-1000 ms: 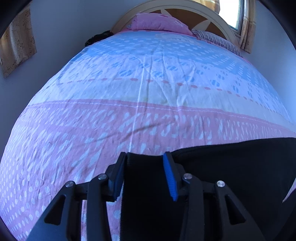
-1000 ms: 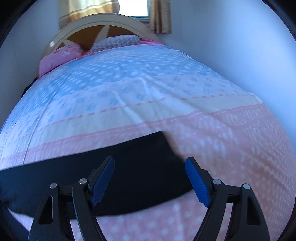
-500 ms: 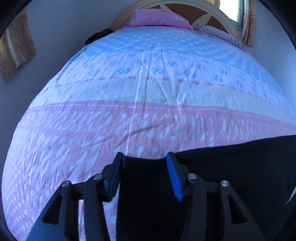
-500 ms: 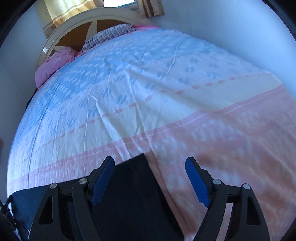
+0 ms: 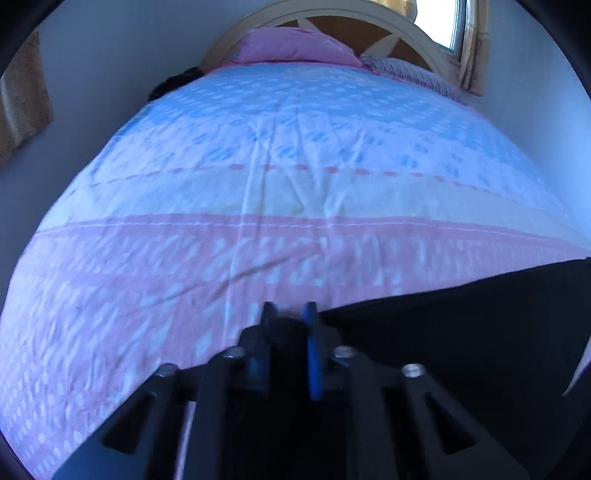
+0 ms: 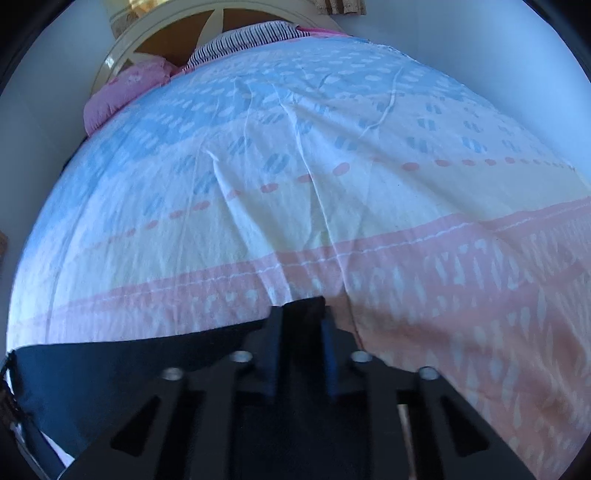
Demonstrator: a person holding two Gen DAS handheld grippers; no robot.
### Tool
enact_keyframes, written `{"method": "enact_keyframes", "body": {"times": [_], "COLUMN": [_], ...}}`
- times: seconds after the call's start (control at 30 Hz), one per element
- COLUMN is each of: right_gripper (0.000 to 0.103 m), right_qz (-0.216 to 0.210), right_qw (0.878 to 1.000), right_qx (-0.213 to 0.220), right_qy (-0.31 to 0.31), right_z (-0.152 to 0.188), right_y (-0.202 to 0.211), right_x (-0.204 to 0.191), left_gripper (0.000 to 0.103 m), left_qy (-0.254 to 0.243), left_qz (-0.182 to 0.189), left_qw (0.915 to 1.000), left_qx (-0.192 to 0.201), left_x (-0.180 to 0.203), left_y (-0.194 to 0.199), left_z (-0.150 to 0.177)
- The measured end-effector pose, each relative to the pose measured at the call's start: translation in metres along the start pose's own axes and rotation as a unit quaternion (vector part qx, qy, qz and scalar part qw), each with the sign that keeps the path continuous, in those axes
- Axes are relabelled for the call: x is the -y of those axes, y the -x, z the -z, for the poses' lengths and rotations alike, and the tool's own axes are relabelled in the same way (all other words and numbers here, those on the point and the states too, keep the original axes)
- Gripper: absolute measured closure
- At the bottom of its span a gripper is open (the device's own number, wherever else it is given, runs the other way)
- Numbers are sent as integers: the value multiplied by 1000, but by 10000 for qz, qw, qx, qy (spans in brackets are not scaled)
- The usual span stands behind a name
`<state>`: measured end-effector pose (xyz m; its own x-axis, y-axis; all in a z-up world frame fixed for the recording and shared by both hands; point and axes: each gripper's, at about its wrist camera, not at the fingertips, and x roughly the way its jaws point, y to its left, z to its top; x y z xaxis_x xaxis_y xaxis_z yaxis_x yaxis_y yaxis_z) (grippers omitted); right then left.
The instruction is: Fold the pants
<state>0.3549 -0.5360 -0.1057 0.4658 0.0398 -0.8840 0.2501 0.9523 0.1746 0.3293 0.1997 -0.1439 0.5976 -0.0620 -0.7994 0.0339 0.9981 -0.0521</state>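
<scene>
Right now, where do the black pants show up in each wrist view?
Left wrist: the black fabric pants fill the lower right, pinched in the left claw.
Right wrist: they spread across the lower left, a corner pinched in the right claw.
Shared landmark: the pink pillow by the headboard.

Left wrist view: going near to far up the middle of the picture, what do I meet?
Left tongs shut on black pants → pink dotted band of bedspread → pale yellow band → blue patterned band → pink pillow → cream arched headboard.
</scene>
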Motion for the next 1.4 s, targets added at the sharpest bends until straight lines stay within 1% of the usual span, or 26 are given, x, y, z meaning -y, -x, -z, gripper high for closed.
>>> {"method": "enact_keyframes", "body": {"times": [0.03, 0.1, 0.17, 0.23, 0.33, 0.6, 0.7, 0.83, 0.97, 1.07, 1.13, 1.27, 1.33, 1.4], "right_gripper": [91, 93, 94, 95, 96, 97, 97, 97, 97, 97, 97, 97, 97, 97], "right_qz": [27, 142, 167, 200, 284, 232, 194, 136, 84, 60, 66, 243, 326, 283], "right_qw": [10000, 9996, 9992, 9984, 9972, 9930, 9903, 9871, 9840, 9832, 9835, 9877, 9896, 9923], "right_qx": [58, 217, 355, 510, 672, 1149, 1370, 1595, 1782, 1826, 1808, 1543, 1398, 1208], "right_qy": [-12, 82, 111, 138, 189, 165, 128, 49, 17, -28, -57, 5, 35, -11], "right_z": [2, 7, 10, 13, 17, 39, 57, 80, 116, 140, 160, 193, 205, 214], "right_y": [4, 15, 26, 39, 54, 96, 117, 142, 169, 184, 192, 188, 181, 173], "right_x": [0, -4, -7, -8, -9, -4, 2, 9, 19, 28, 35, 45, 48, 53], "left_gripper": [90, 90, 91, 91, 91, 91, 91, 91, 91, 91, 91, 91, 91, 90], "left_qy": [-31, -47, 25, 105, 90, 243, 399, 450, 445, 415, 300, 192, 85, -140], "left_qz": [-28, -59, -27, 29, 50, 240, 420, 582, 782, 956, 984, 1006, 937, 761], "left_qw": [10000, 9997, 9993, 9988, 9982, 9948, 9915, 9883, 9838, 9798, 9790, 9831, 9857, 9888], "left_qx": [82, 226, 373, 471, 598, 964, 1164, 1334, 1549, 1704, 1758, 1519, 1396, 1279], "left_x": [1, 1, -2, -7, -9, -12, -18, -20, -25, -27, -26, -27, -25, -19], "left_y": [4, 13, 23, 33, 46, 73, 88, 107, 129, 142, 147, 137, 128, 116], "left_z": [0, 1, 1, 1, 1, 7, 15, 29, 52, 72, 84, 119, 132, 143]}}
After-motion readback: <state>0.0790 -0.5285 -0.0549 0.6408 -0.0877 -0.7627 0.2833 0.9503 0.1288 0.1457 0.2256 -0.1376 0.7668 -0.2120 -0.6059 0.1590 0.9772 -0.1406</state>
